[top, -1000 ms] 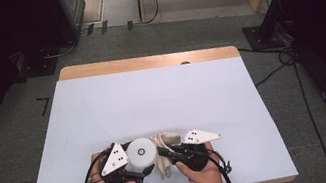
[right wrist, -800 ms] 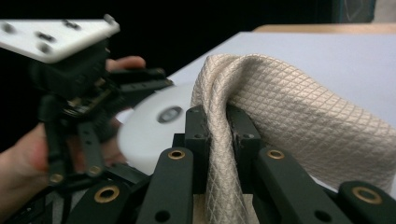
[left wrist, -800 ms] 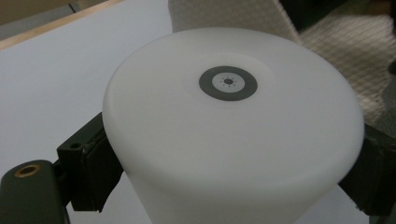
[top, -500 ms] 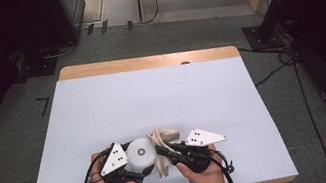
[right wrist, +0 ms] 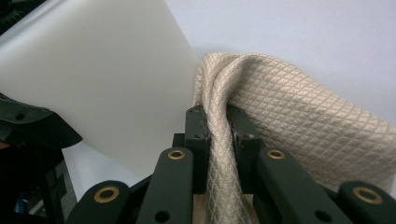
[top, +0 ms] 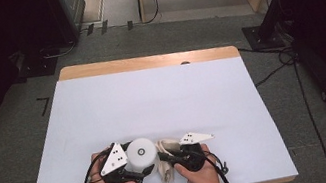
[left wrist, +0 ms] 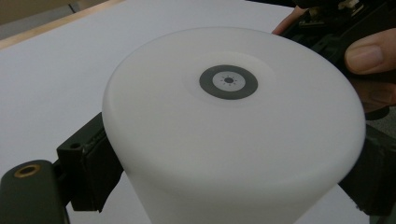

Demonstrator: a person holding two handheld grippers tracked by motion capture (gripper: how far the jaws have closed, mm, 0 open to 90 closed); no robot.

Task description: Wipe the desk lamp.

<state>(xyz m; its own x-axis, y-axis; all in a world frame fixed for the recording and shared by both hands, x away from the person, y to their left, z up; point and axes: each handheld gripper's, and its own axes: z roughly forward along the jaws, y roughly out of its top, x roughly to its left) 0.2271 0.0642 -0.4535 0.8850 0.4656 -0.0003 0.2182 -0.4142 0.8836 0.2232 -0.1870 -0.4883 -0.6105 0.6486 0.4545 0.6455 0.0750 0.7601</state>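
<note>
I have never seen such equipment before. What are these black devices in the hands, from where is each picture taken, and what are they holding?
No robot here: a person sits at a table covered in white and holds a hand tool with two jaws in each hand. The high view looks down from above the person's side; the forearms come in from the bottom. The left gripper is at the left there, the right gripper beside it.

The other two pictures come from small cameras riding on the tools, each looking along its own black jaws.

In the left gripper view, the jaws are closed on the sides of a white cylinder-shaped container with a small grey ring on its top. In the right gripper view, the jaws pinch a beige cloth with a diamond pattern, right next to the container. Whether the cloth touches it I cannot tell.
</note>
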